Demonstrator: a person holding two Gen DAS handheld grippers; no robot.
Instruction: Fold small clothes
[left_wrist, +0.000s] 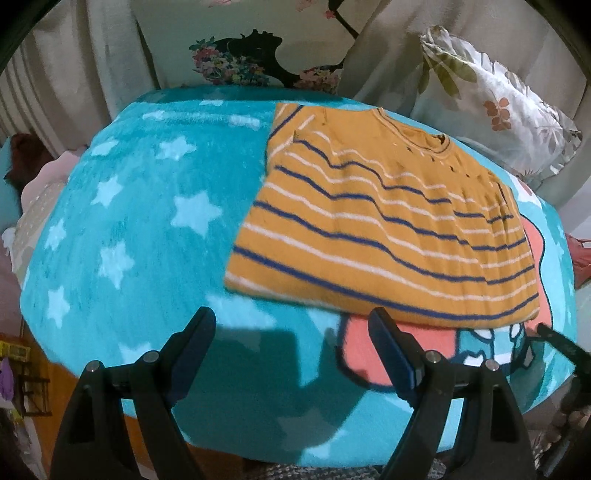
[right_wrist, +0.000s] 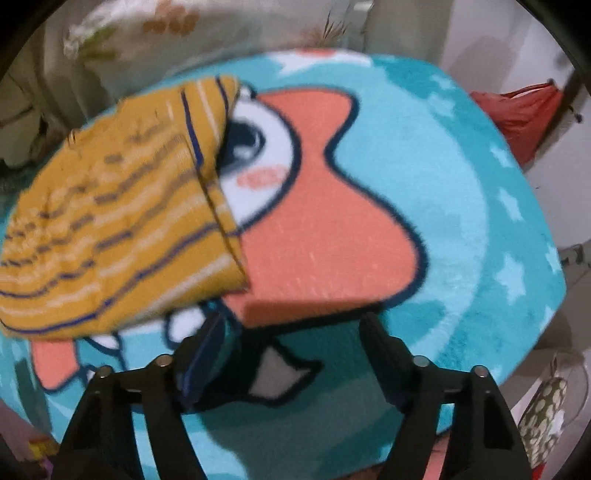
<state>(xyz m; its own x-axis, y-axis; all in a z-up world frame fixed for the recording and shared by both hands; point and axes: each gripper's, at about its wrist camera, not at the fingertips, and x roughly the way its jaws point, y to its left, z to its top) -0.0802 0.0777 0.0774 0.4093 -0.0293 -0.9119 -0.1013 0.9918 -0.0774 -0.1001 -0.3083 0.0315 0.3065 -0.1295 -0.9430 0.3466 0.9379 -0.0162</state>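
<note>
Item: mustard striped shirt (left_wrist: 384, 221), blue and white stripes, lying flat and folded on a teal star-print blanket (left_wrist: 140, 206); centre-right in the left wrist view, left side in the right wrist view (right_wrist: 110, 229), partly covering a coral cartoon figure (right_wrist: 325, 206). Left tool (left_wrist: 291, 325): fingers apart, holding nothing, just below the shirt's hem. Right tool (right_wrist: 291, 328): fingers apart, empty. Floral pillow (left_wrist: 491, 103) at upper right.

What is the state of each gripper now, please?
Left gripper: open, holding nothing, near the striped shirt.
Right gripper: open, holding nothing, over the blanket.
</note>
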